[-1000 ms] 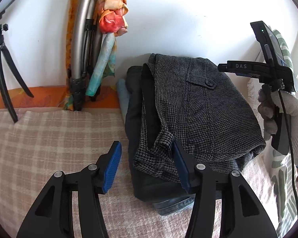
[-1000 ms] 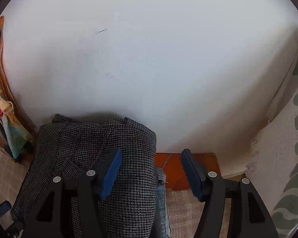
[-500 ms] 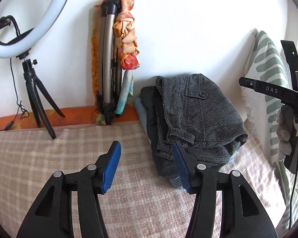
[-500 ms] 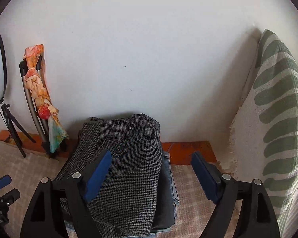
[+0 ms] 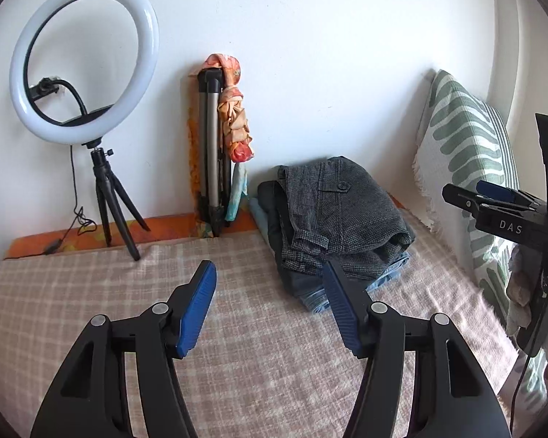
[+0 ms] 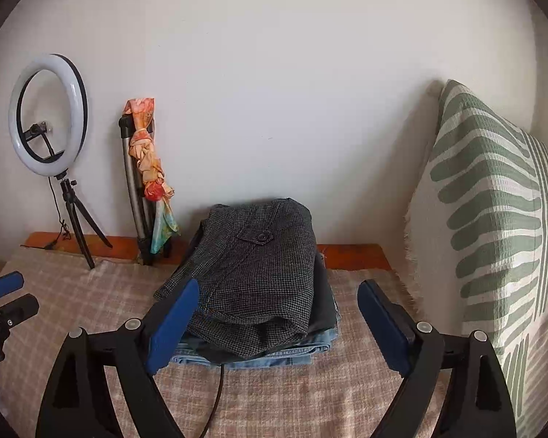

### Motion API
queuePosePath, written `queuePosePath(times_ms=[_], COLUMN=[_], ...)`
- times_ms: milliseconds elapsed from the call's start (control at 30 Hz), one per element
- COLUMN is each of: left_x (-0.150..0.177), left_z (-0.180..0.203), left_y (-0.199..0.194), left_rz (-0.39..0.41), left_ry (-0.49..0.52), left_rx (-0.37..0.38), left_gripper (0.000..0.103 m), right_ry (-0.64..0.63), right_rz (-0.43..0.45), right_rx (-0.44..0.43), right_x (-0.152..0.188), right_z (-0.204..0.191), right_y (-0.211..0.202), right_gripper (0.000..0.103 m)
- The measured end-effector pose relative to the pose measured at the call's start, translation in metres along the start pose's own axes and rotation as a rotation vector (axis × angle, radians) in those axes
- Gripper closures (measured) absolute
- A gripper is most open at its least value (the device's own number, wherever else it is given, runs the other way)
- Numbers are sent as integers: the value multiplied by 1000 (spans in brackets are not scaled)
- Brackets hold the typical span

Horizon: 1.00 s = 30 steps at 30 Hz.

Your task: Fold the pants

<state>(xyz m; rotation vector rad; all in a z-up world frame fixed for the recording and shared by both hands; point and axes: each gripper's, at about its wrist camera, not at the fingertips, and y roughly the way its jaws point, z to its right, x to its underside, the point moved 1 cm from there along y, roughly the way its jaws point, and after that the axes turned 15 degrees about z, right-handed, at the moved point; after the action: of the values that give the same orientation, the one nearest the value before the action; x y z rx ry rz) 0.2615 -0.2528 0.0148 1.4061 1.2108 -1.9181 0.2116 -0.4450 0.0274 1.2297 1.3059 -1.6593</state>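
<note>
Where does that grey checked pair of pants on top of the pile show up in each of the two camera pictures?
Left wrist view: the grey pants sit right of centre, on top of the pile, above the right blue pad.
Right wrist view: the grey pants sit in the middle, low down, between the two open jaws.
Shared landmark: the ring light on its tripod stands at the far left in both views.

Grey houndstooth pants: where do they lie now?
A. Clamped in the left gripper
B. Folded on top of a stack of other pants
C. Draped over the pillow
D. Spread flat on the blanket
B: the grey houndstooth pants sit folded atop dark pants and jeans; both grippers are open and apart from them.
</note>
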Motion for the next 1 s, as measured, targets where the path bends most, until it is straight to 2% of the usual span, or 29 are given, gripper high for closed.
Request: queuePosePath(times_ms=[67, 133, 333, 433, 567, 667, 767, 1000], left_x=[-1, -2, -1, 3, 11, 18, 27, 56], left_z=[2, 3, 6, 4, 2, -4, -11, -5], left_y=[-16, -35, -93, -121, -149, -165, -178, -201], left_rz=[17, 36, 96, 112, 108, 104, 99, 116], left_ry=[20, 34, 116, 121, 141, 150, 114, 80], left_rx=[7, 19, 32, 42, 57, 46, 38, -6], left_gripper=[41, 39, 28, 22, 22, 21, 20, 20], right_ry=[1, 9, 44, 47, 38, 65, 74, 78], right_rz=[18, 29, 83, 92, 114, 121, 117, 100], right_rx=[-2, -12, -13, -8, 23, 18, 17, 22], right_x=[3, 5, 16, 23, 33, 41, 50, 71], right_z=[-6, -11, -24, -32, -41, -44, -48, -58], right_y=[-22, -44, -111, -139, -172, -191, -205, -225], right_gripper=[10, 0, 0, 0, 0, 0, 0, 0])
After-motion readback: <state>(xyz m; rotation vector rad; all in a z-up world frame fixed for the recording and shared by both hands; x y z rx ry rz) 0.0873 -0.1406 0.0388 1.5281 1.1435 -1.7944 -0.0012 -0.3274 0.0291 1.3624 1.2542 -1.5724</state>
